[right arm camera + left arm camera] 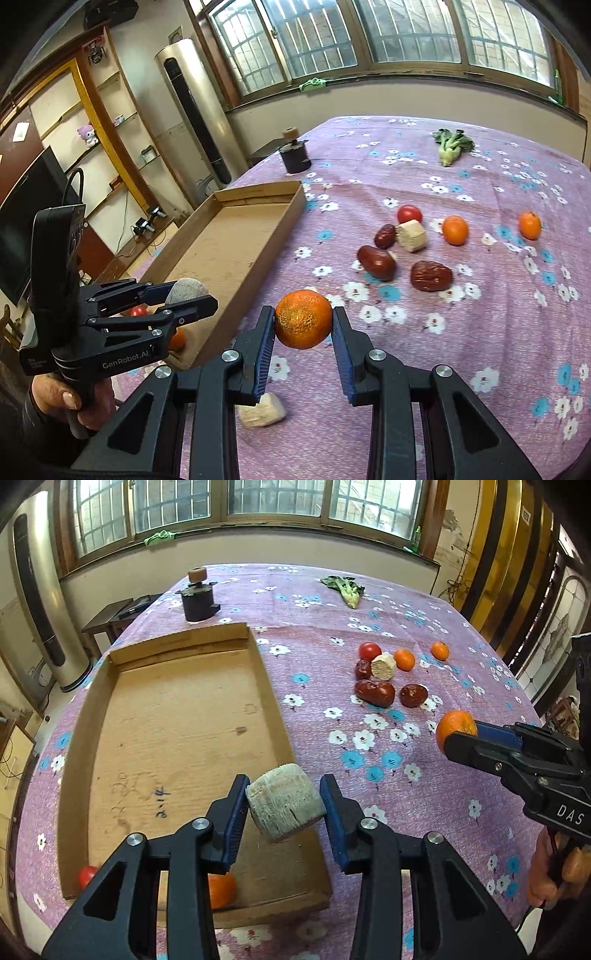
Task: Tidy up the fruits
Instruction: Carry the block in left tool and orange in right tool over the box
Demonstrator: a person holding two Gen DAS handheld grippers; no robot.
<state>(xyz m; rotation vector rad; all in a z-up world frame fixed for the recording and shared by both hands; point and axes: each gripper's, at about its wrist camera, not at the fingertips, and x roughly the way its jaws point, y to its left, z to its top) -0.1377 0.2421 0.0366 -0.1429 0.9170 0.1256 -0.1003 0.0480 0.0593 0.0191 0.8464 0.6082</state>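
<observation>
My left gripper (283,805) is shut on a pale corn-cob chunk (284,805) and holds it above the right edge of the cardboard tray (177,716). The tray holds a tomato (87,875) and an orange (221,889) at its near end. My right gripper (303,325) is shut on an orange (303,319), held above the cloth right of the tray (225,243). It also shows in the left wrist view (456,734). On the cloth lie a tomato (409,214), three red dates (376,261), a corn chunk (411,235) and two oranges (455,230).
The table has a purple flowered cloth (369,760). A black cylinder with a knob (198,602) stands behind the tray. A green leafy vegetable (345,589) lies at the far side. Another pale chunk (262,410) lies on the cloth under my right gripper.
</observation>
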